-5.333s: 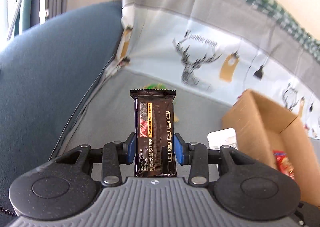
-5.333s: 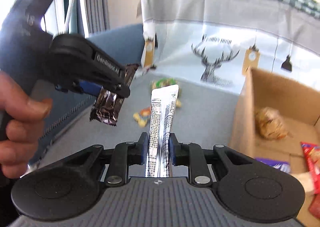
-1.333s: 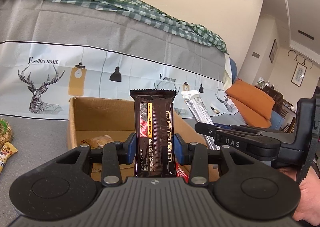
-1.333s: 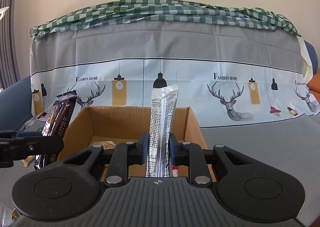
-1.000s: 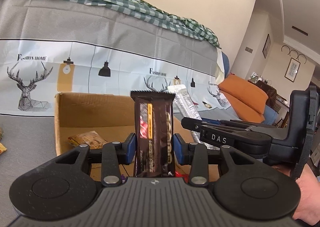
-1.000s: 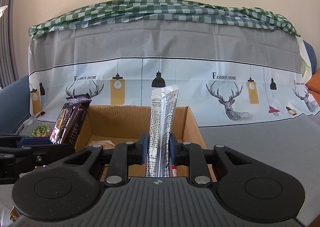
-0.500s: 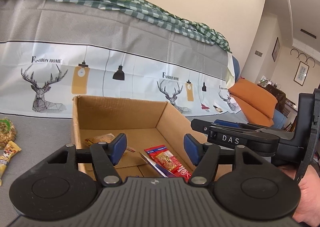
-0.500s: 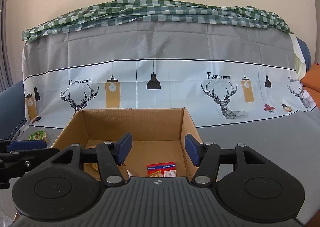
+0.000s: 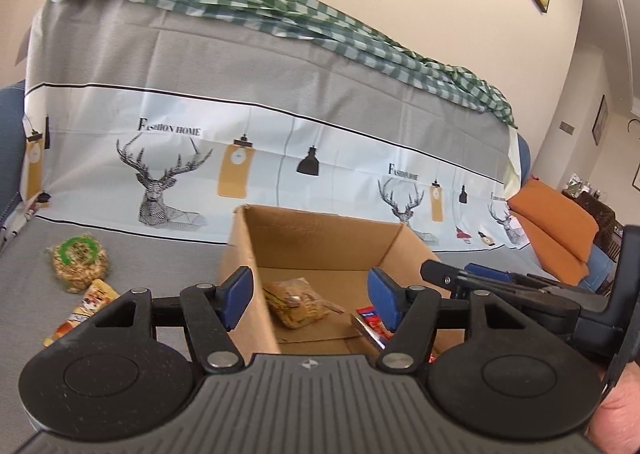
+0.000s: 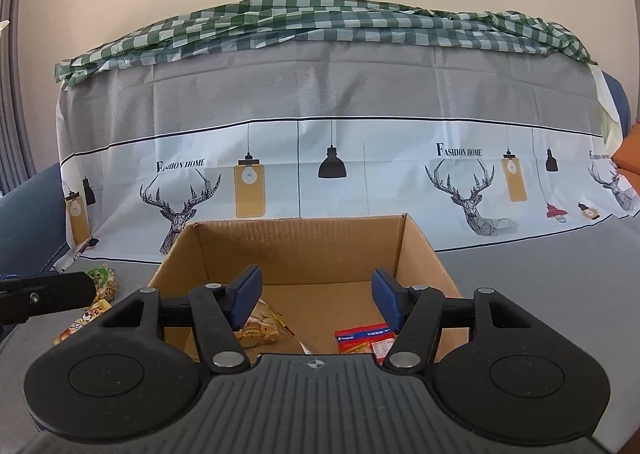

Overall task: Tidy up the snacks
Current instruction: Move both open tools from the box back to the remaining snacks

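An open cardboard box point(image 9: 320, 238) point(image 10: 296, 254) stands on the grey sofa seat. Inside lie a tan cracker pack point(image 9: 298, 302) point(image 10: 260, 324) and a red snack packet point(image 9: 374, 320) point(image 10: 362, 338). My left gripper point(image 9: 310, 296) is open and empty over the box's left wall. My right gripper point(image 10: 316, 296) is open and empty over the box's near side; it also shows at the right of the left wrist view point(image 9: 500, 282). A round rice-cake pack with a green label point(image 9: 78, 262) point(image 10: 105, 281) and a small yellow packet point(image 9: 86, 304) point(image 10: 86, 320) lie on the seat left of the box.
The sofa back behind the box is draped with a grey deer-print cover point(image 10: 320, 158) and a green checked cloth point(image 10: 320, 26). An orange cushion point(image 9: 556, 222) sits at the far right. A blue sofa arm point(image 10: 28, 210) rises at the left.
Both grippers have opened and let go: the dark chocolate bar has left the left gripper and the silver stick pack the right. The left view has since swung slightly left.
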The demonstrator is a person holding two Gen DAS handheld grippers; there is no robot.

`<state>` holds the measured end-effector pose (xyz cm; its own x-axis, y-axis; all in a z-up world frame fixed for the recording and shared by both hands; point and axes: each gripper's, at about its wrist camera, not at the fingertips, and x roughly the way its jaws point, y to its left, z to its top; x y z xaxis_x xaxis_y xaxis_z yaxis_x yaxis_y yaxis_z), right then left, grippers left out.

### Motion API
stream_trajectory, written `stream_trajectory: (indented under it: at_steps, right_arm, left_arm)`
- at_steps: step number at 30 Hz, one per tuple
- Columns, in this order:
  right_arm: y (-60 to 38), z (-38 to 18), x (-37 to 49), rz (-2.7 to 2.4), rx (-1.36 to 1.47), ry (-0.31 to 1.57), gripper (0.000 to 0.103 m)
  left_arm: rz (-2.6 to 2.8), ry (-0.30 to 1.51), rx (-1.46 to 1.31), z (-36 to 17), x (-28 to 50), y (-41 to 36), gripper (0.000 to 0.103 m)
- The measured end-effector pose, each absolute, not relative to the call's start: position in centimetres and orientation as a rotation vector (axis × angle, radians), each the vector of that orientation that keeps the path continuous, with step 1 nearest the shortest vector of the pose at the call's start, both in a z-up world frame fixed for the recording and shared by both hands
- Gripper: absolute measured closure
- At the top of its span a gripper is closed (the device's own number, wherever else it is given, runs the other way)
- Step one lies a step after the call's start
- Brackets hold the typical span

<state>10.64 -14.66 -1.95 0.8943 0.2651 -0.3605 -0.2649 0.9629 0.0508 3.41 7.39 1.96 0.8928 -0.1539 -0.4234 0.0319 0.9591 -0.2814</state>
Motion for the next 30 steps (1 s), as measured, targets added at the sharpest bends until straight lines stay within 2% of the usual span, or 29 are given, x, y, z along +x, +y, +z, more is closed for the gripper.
stream_trajectory:
  at_steps: [2, 4, 7, 9, 12, 16, 30]
  right_arm:
    - [-13.8, -2.0, 10.5, 0.278, -0.007, 0.378, 0.041]
    - [-13.1, -2.0, 10.3, 0.29, -0.008, 0.373, 0.041]
    - [-12.2, -1.9, 9.9, 0.313, -0.005, 0.365, 0.042]
    - [-11.6, -1.9, 9.9, 0.329, 0.005, 0.368, 0.045]
    - [-10.5, -2.1, 9.8, 0.351, 0.01, 0.376, 0.055]
    - [-8.9, -2.1, 9.4, 0.379, 0.011, 0.374, 0.06]
    - [-3.0, -2.3, 7.7, 0.519, -0.029, 0.352, 0.06]
  left_arm:
    - [-0.094, 0.468, -0.262, 2.5, 3.7, 8.3, 0.035]
    - [-0.102, 0.481, -0.258, 3.0, 4.2, 9.3, 0.039]
    - [-0.097, 0.49, -0.245, 3.7, 5.5, 10.8, 0.057]
    - [-0.077, 0.494, -0.243, 4.0, 6.7, 11.9, 0.072]
    - [-0.06, 0.49, -0.285, 4.2, 8.2, 13.7, 0.081]
    - [-0.042, 0.483, -0.309, 3.5, 9.3, 15.7, 0.081]
    - [0.107, 0.597, -0.434, -0.4, 10.4, 24.0, 0.081]
